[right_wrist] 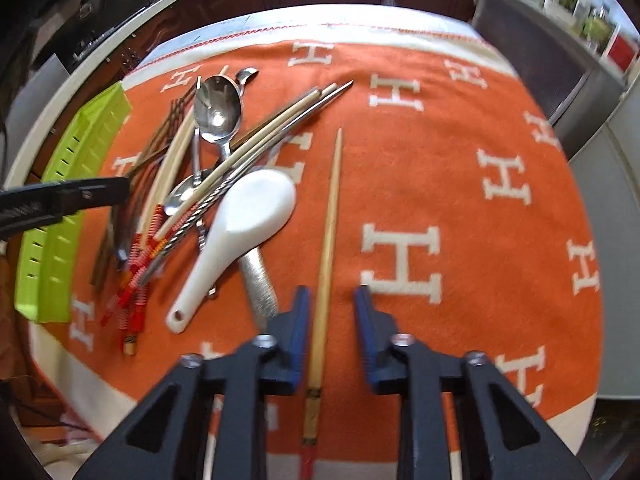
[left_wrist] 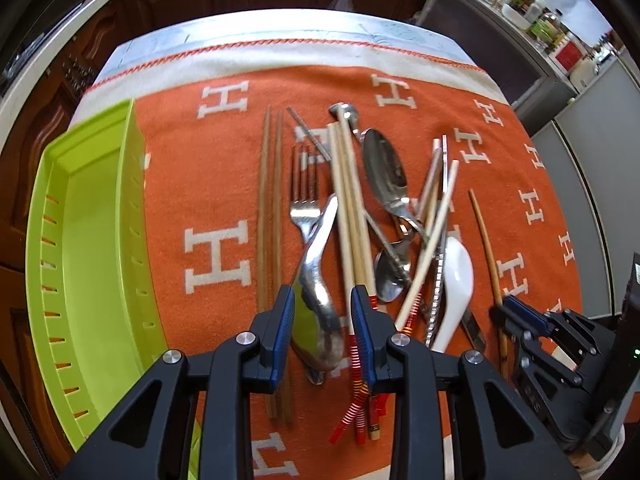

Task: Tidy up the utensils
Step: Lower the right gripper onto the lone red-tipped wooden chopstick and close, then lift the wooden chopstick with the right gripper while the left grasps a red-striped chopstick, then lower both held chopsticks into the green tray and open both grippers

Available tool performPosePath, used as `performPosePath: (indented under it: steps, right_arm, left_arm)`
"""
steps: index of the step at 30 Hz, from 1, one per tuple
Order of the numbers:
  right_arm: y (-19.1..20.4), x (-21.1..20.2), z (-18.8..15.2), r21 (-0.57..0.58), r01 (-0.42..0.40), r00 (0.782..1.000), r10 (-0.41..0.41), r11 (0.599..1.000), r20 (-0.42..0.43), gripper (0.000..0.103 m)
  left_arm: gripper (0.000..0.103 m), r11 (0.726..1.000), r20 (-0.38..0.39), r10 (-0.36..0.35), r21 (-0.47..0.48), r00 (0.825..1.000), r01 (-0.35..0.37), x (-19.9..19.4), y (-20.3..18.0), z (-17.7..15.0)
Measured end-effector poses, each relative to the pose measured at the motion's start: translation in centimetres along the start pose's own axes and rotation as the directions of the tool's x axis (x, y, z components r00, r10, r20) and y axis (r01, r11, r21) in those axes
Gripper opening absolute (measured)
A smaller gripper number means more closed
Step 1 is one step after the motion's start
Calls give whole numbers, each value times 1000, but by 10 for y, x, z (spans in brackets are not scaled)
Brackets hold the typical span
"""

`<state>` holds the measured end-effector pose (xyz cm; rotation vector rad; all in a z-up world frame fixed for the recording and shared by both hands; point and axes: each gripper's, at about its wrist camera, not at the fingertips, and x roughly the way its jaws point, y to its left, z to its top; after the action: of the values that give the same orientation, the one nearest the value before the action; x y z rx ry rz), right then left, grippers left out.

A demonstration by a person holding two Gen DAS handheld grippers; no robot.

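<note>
We held both grippers over the orange blanket (left_wrist: pixel 224 184) on the desk. In the left wrist view, our left gripper (left_wrist: pixel 322 304) was spread wide, released, with the fork (left_wrist: pixel 310 240) handle lying between its fingers at lower centre; whether a finger touched it we could not tell. The pile of utensils (left_wrist: pixel 372 216) filled the middle of the frame: chopsticks, metal spoons and a white spoon (left_wrist: pixel 454 280). The green tray (left_wrist: pixel 92 248) lay at the left edge. In the right wrist view, our right gripper (right_wrist: pixel 331 308) also stood released, a single chopstick (right_wrist: pixel 330 224) running up between its fingers, just beside the left one, apart from the pile.
</note>
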<state>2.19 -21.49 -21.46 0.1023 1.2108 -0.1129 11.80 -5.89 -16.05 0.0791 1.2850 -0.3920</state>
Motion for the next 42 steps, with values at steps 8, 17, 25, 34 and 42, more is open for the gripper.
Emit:
performPosePath:
  steps: [8, 17, 25, 34, 42]
  right_arm:
    - [-24, -10, -1, 143, -112, 993, 115, 983, -17, 6]
    - [-34, -13, -9, 178, -147, 988, 152, 973, -15, 6]
    - [-36, -13, -8, 184, -161, 986, 165, 970, -10, 6]
    - [-37, -13, -8, 197, -172, 984, 177, 965, -9, 6]
    - [-37, -23, -4, 226, -231, 971, 238, 946, -4, 6]
  left_arm:
    - [27, 990, -15, -56, 128, 998, 57, 2, -39, 7]
    - [13, 978, -71, -54, 199, 996, 67, 29, -55, 10]
    - [8, 970, -93, -79, 224, 993, 99, 39, -62, 13]
    - [3, 975, -58, -80, 204, 995, 90, 32, -57, 13]
    - [3, 989, -23, -101, 109, 995, 103, 3, -29, 6]
